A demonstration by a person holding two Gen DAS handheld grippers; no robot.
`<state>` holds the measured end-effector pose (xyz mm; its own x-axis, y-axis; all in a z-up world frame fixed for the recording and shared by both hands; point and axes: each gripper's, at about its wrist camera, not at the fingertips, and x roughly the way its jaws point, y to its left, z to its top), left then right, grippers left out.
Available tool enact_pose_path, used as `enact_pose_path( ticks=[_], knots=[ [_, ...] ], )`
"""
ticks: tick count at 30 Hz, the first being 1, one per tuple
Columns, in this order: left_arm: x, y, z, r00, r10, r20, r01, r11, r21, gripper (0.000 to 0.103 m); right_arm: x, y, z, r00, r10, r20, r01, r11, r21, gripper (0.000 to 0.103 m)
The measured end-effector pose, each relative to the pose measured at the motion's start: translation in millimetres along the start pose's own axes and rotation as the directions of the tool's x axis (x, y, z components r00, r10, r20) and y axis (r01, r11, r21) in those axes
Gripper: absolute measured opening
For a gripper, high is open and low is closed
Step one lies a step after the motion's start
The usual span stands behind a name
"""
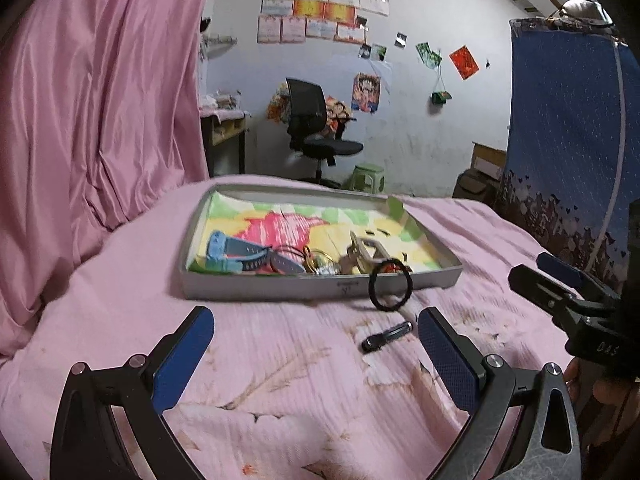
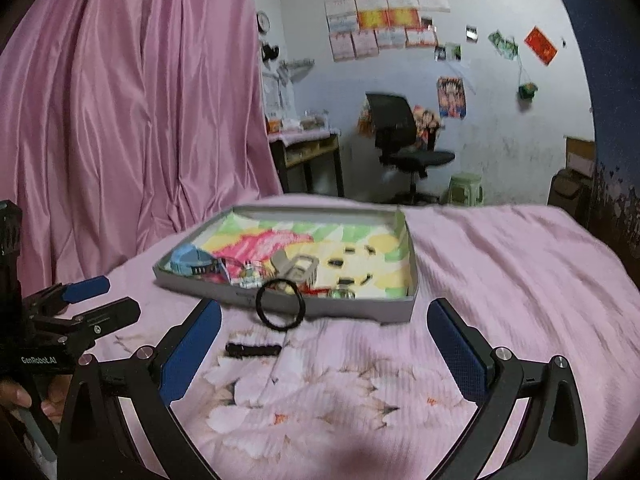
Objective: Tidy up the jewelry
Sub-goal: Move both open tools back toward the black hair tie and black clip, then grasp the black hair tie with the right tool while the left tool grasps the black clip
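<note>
A shallow grey tray (image 1: 280, 286) (image 2: 352, 307) lined with bright paper lies on the pink bed. Inside it are a blue watch (image 1: 236, 254) (image 2: 192, 262), a beige hair clip (image 1: 366, 254) (image 2: 298, 266) and small trinkets. A black hair tie (image 1: 390, 286) (image 2: 280, 304) leans against the tray's front wall. On the bedspread just in front of it lies a black hair clip (image 1: 386, 336) (image 2: 252, 349). My left gripper (image 1: 316, 356) is open, with the black clip near its right finger. My right gripper (image 2: 324, 348) is open too, empty, behind the clip and tie.
A pink curtain (image 1: 100, 100) hangs at the left, a blue printed cloth (image 1: 568, 128) at the right. Beyond the bed (image 2: 500, 264) stand a black office chair (image 1: 316, 128), a desk (image 2: 308, 152) and a green stool (image 1: 368, 176). A hand (image 2: 16, 396) holds the left gripper.
</note>
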<state>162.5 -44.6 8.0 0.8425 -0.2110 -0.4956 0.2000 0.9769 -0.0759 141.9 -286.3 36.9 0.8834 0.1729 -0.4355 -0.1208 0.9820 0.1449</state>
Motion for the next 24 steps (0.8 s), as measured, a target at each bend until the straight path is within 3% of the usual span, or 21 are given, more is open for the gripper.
enact_pose_path(
  ticks=[9,11,13,17,21,24],
  knots=[
    [27.5,4.4,-7.3,0.988,-0.054,-0.141,0.049,0.998,-0.033,0.102,27.2,-18.6,-9.3,0.991,0.020,-0.132,-0.011,0.997,0.070,0.101],
    [34.1,5.0,-8.9,0.982,-0.079,-0.169,0.073,0.997,-0.040,0.099,34.0,-18.7,-10.6,0.987,0.028,-0.155,-0.017,0.997,0.071,0.095],
    [40.2,5.1,-10.3,0.976,-0.097,-0.193,0.091,0.995,-0.042,0.090,42.2,-18.4,-12.3,0.981,0.045,-0.187,-0.032,0.997,0.068,0.077],
    [55.5,2.1,-13.1,0.956,-0.145,-0.255,0.139,0.989,-0.040,0.076,59.4,-14.5,-15.5,0.968,0.072,-0.242,-0.060,0.997,0.056,0.064],
    [73.3,-5.5,-17.4,0.924,-0.195,-0.328,0.199,0.980,-0.021,0.060,74.1,-12.5,-18.3,0.953,0.101,-0.284,-0.088,0.994,0.059,0.051],
    [80.7,-9.0,-17.0,0.912,-0.213,-0.349,0.224,0.975,-0.010,0.054,84.6,-12.7,-19.3,0.944,0.120,-0.307,-0.103,0.992,0.071,0.038]
  ],
)
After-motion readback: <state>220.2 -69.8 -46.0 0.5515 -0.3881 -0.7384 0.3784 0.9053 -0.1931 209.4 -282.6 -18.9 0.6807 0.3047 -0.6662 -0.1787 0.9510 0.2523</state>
